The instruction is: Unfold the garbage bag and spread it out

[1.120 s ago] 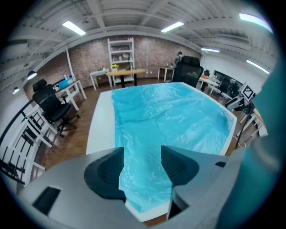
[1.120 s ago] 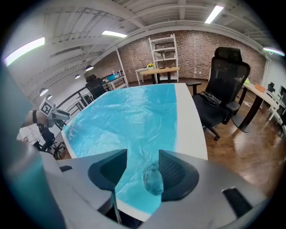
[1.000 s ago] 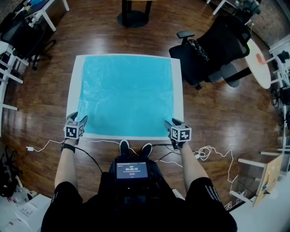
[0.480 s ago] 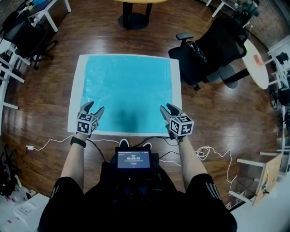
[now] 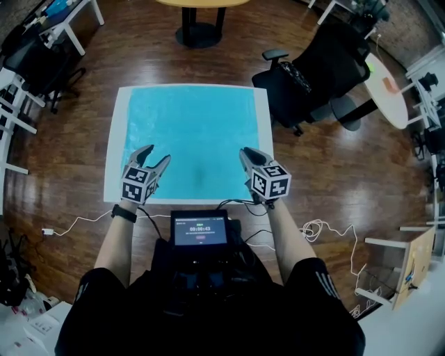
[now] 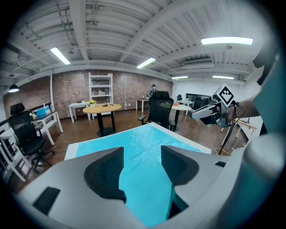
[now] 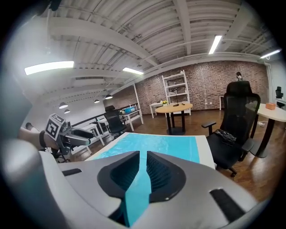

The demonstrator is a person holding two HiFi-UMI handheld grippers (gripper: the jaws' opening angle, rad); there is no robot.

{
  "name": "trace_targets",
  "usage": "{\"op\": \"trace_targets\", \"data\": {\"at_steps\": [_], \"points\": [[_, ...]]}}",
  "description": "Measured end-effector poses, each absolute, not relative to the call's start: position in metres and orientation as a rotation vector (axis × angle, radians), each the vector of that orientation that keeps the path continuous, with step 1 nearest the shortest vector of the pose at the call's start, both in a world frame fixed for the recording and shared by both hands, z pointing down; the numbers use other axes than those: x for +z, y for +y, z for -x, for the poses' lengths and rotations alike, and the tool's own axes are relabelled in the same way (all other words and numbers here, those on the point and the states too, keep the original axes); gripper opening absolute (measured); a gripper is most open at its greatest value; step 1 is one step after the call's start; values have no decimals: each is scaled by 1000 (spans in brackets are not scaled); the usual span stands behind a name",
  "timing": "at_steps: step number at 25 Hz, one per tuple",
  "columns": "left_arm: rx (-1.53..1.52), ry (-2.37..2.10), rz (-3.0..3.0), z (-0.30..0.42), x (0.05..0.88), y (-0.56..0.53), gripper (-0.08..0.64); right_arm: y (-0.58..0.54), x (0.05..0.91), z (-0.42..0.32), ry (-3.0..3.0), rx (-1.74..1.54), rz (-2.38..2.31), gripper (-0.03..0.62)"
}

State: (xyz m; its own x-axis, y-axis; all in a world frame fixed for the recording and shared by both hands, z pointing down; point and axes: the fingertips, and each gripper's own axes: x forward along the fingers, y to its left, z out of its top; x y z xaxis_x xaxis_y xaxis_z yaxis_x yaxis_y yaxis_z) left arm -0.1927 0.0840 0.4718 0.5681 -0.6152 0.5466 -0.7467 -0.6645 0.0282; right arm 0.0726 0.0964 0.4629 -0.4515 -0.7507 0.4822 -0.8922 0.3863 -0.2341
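Garbage bag: cyan, unfolded and lying flat on the white table. It covers nearly the whole top, with a white margin on the left tongs' side and a thinner strip on the right tongs' side. It's ahead of and below both tongs.

Left tongs: above the bag's near-left part, off the plastic. Jaws are released and clearly apart; the gap shows only the bag surface beyond.

Right tongs: above the bag's near-right part, level with the left ones and well apart from them. Jaws are closing, down to a narrow slot. Nothing is pinched; the cyan in the slot is the bag lying further out.

Neither tongs touch the bag or the table.

Around it:
- Black office chair ahead and to the right of the right tongs, just off the table's far-right corner.
- Round wooden-top table straight ahead, past the bag's far edge.
- White cables on the wood floor, behind the right tongs.
- Small screen at the person's chest, between and behind the two tongs.
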Motion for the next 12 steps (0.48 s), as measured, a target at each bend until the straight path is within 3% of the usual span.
{"op": "trace_targets", "data": {"at_steps": [12], "points": [[758,-1079,-2646,148,454,96,268,104,442,-55,-2452,606,-1367,21]]}}
